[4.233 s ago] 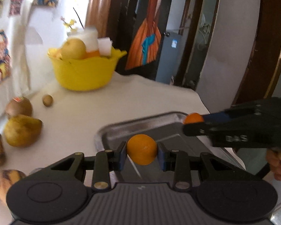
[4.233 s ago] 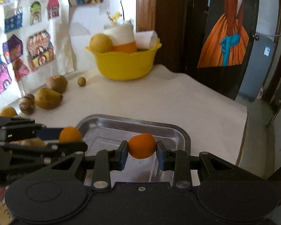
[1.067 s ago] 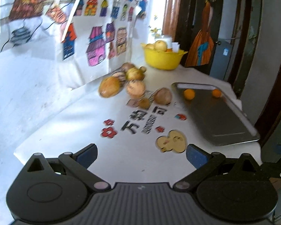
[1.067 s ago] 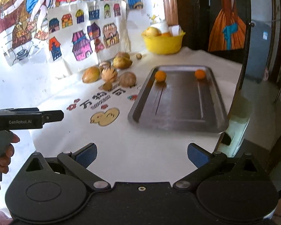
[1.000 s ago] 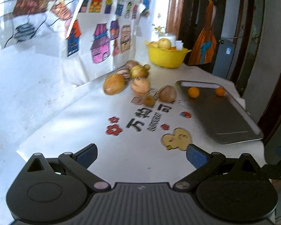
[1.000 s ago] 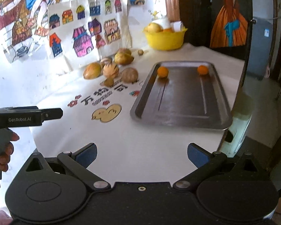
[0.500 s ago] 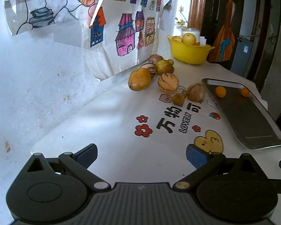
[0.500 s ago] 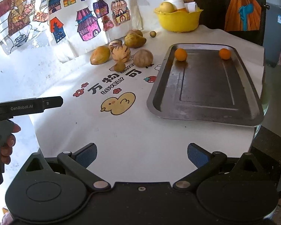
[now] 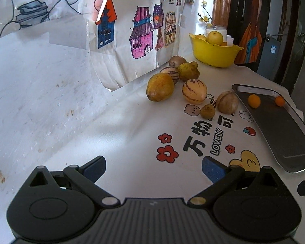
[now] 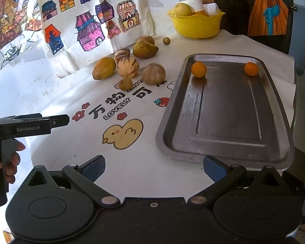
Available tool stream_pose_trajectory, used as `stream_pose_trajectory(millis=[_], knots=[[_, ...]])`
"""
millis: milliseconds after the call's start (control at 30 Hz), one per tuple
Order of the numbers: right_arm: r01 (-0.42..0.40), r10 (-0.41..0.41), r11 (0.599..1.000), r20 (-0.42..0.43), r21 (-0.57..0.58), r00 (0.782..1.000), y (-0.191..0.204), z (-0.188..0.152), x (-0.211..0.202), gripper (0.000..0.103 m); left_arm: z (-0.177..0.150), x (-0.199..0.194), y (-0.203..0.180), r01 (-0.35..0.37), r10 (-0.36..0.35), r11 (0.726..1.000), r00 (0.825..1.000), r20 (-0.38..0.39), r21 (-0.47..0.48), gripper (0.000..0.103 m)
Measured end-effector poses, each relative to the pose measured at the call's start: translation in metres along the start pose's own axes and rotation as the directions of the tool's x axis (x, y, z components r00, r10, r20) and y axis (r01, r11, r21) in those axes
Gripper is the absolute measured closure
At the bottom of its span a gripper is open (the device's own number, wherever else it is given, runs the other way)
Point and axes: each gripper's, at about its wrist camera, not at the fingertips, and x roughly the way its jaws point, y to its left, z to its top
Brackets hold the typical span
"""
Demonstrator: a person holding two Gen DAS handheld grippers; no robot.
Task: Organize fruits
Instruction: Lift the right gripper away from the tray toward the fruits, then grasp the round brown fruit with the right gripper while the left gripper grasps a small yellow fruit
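Left view: the left gripper (image 9: 153, 167) is spread wide and holds nothing. Fruits (image 9: 194, 91) sit in a bunch on the cloth (image 9: 132, 138).

Right view: the right gripper (image 10: 154, 167) is spread wide too, empty. Two oranges (image 10: 198, 69) lie well apart in the tray (image 10: 229, 109).

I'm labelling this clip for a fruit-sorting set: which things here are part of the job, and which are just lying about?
Part of the job:
- metal tray
- two oranges on the tray
- loose fruit pile
- left claw and right claw, both open

Lying about:
- yellow bowl
- house drawings
- printed tablecloth
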Motion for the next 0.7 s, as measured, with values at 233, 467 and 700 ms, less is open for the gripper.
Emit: stream_pose_trajectory(millis=[233,467,700], knots=[[-0.005,0.005,1.000,0.013,-0.006,1.000,-0.007,0.020,0.010,0.001,0.008,0.012,-0.001,0.000,0.000,1.000,1.000,0.002,-0.001,0.000],[0.031,-0.027,0.997,0.058,-0.074,0.998,-0.012,0.058,0.020,0.001,0.023,0.026,-0.008,0.033,-0.034,0.999,0.999,0.025,0.027,0.000],[0.053,-0.043,0.994,0.098,-0.098,0.994,-0.019,0.093,0.039,0.001,0.038,0.043,-0.024,0.094,-0.098,0.992,0.994,0.055,0.080,0.000]])
